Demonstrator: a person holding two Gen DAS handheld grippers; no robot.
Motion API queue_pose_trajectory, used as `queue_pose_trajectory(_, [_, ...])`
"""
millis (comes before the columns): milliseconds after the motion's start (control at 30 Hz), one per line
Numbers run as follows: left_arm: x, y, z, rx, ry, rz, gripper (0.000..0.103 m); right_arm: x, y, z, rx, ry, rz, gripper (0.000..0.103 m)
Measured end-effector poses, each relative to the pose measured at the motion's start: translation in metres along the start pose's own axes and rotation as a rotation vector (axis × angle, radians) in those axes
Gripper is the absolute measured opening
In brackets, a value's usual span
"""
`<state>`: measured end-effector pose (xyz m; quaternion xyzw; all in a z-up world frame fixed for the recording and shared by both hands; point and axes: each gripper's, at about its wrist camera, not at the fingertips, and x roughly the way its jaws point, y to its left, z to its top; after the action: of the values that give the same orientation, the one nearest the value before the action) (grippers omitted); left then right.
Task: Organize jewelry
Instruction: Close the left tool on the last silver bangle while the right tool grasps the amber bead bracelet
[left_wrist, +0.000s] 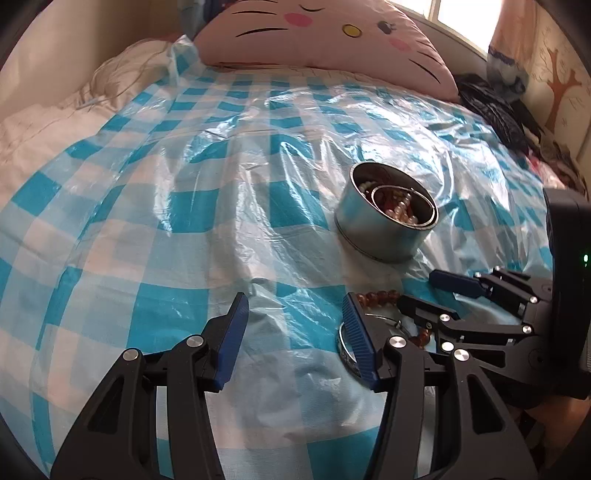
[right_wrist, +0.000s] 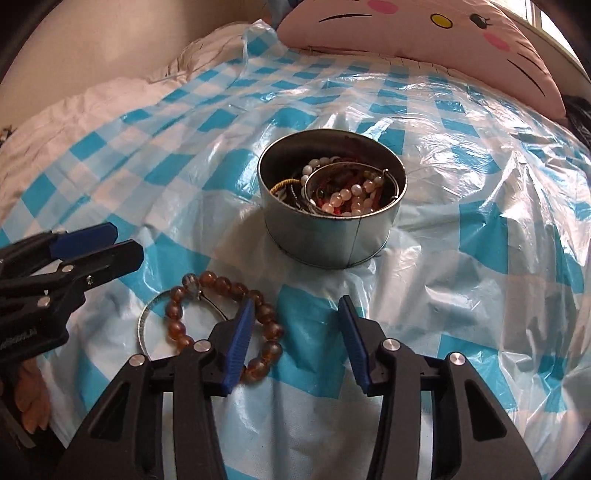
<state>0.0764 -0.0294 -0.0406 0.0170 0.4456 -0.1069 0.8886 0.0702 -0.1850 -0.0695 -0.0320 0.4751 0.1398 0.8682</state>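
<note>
Tin (right_wrist: 330, 214) on the bed already brims with beads; the amber bracelet (right_wrist: 225, 314) and silver bangle (right_wrist: 146, 321) lie out at its seven o'clock. Right claw (right_wrist: 295, 343) and left claw (left_wrist: 293, 332) both gape, empty.

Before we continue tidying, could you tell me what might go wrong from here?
1. The amber bead bracelet overlaps the silver bangle, so lifting one may drag the other.
2. The crinkled plastic sheet could snag in the fingers.
3. The left gripper and right gripper crowd together and may collide.
</note>
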Motion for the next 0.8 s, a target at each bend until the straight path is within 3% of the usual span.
queue_pose_trajectory(133, [0.009,-0.019,-0.003,0.097,0.049,0.028,0.050,-0.002,-0.007,-0.003,0.006,0.000,-0.114,0.047])
queue_pose_trajectory(267, [0.019,-0.026,-0.004,0.134,0.098,0.047,0.051,-0.013,-0.024,-0.010,0.048,-0.004,-0.207,0.055])
queue_pose_trajectory(400, [0.013,-0.027,-0.003,0.139,0.068,0.033,0.051,-0.026,-0.037,-0.021,0.101,-0.026,-0.196,0.058])
queue_pose_trajectory(500, [0.012,-0.035,0.000,0.158,0.045,-0.002,0.051,-0.029,-0.032,-0.019,0.068,-0.056,-0.193,0.058])
queue_pose_trajectory(600, [0.024,-0.051,0.001,0.216,0.070,0.018,0.051,-0.025,-0.021,-0.015,0.013,-0.066,-0.173,0.058])
queue_pose_trajectory(667, [0.038,-0.055,-0.002,0.246,0.109,0.053,0.051,-0.013,-0.017,-0.013,-0.023,-0.016,-0.237,0.058])
queue_pose_trajectory(733, [0.037,-0.053,-0.002,0.239,0.108,0.059,0.052,-0.014,-0.029,-0.014,0.036,-0.009,-0.241,0.061])
queue_pose_trajectory(800, [0.037,-0.051,-0.003,0.234,0.109,0.063,0.053,-0.022,-0.043,-0.017,0.084,-0.020,-0.303,0.061])
